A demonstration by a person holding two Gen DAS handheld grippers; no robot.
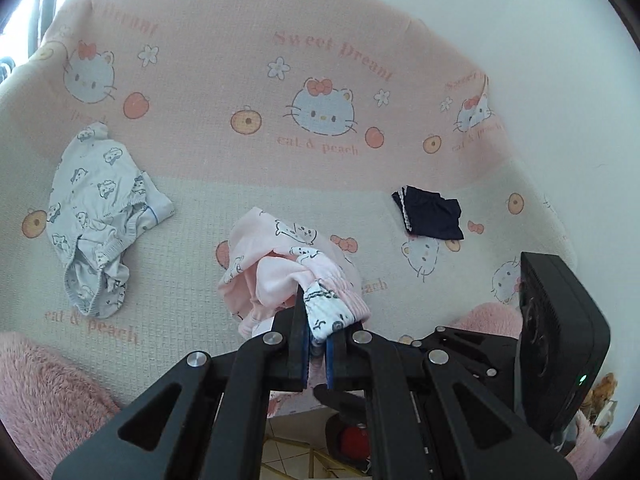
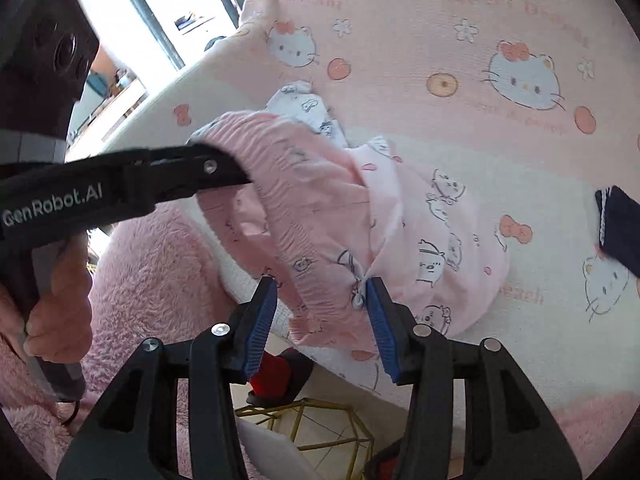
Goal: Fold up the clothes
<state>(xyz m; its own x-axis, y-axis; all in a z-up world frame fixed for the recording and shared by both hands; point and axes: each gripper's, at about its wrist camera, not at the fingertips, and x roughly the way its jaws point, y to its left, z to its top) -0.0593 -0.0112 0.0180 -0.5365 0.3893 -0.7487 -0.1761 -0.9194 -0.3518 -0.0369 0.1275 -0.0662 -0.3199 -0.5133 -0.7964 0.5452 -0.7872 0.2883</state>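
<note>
**Pink waistband is stretching from your left gripper toward your open right one**

Pink shorts [image 2: 360, 216] are hanging bunched over the near edge of the printed blanket [image 1: 248, 60], and you are pinching one end of their elastic waistband in your left gripper [image 1: 316, 312], its jaws clamped on the cloth. In the right wrist view that waistband is running as a ridge from the left gripper [image 2: 224, 168] down and rightward, ending right between the fingers of your right gripper [image 2: 322, 300]. Those jaws are standing wide apart, holding nothing, with the fabric edge just touching the inner pad on one side. So the free end is lying nearest your right hand, and the band's long axis is crossing its opening. Judging by this, you are lining up a second pinch. The pale printed garment [image 1: 96, 216] and the dark one [image 1: 430, 216] are lying well apart on the blanket.
</note>
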